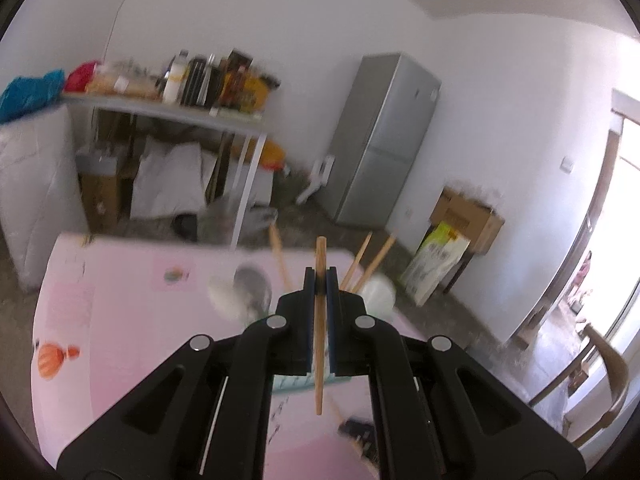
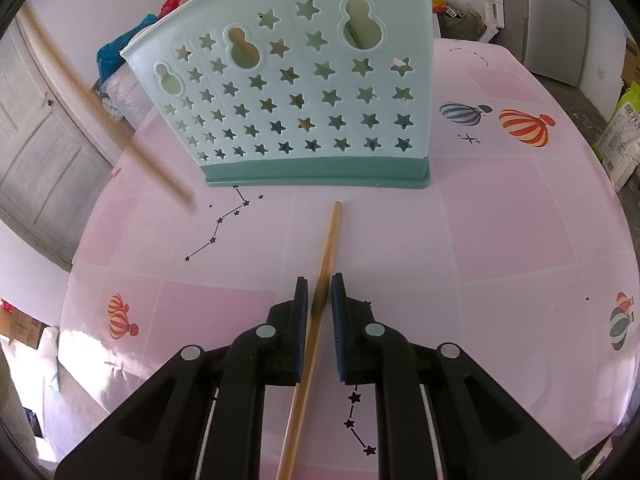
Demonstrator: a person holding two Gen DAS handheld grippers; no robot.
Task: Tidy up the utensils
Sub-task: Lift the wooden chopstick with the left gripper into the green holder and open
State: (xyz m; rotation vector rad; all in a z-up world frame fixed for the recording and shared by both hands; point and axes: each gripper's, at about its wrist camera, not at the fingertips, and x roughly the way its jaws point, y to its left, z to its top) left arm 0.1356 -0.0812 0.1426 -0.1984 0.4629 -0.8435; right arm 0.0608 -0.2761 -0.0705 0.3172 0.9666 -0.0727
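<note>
My left gripper (image 1: 320, 280) is clamped on a wooden chopstick (image 1: 319, 320), which stands nearly upright through the pads at frame centre, sticking out above and below. My right gripper (image 2: 320, 292) straddles a second chopstick (image 2: 316, 320) lying on the table; the pads sit narrow on either side with slivers of gap visible, so I read it as not yet gripping.

Risks as I judge them:
- The left chopstick is pinched at one thin line, so a quick swing could let it pivot or slide out. The left view is motion-blurred, so aim is poor.
- The right chopstick runs diagonally across the jaws. Closing off-axis could roll it or flick it away, and the pads could scrape the slick cloth.
- The mint-green utensil holder (image 2: 296, 92), upper centre of the right view, looks light. A chopstick tip hitting its star-cut wall instead of the top opening could tip or shove it. More chopsticks (image 1: 362, 266) already stand in it, seen just above the jaws in the left view, and could block entry.
- A blurred stick (image 2: 104, 108) crosses the upper left of the right view, likely my left one, so the two could collide near the holder.

The surface is a glossy pink tablecloth (image 2: 500, 220) with balloon and constellation prints, and a white bowl-like thing (image 1: 378, 294), too blurred to name, sits right of centre in the left view. In the room I see a grey fridge (image 1: 384, 140) at upper right, a cluttered shelf (image 1: 168, 108) at upper left, a cardboard box (image 1: 468, 216) and a bright doorway at the right edge
</note>
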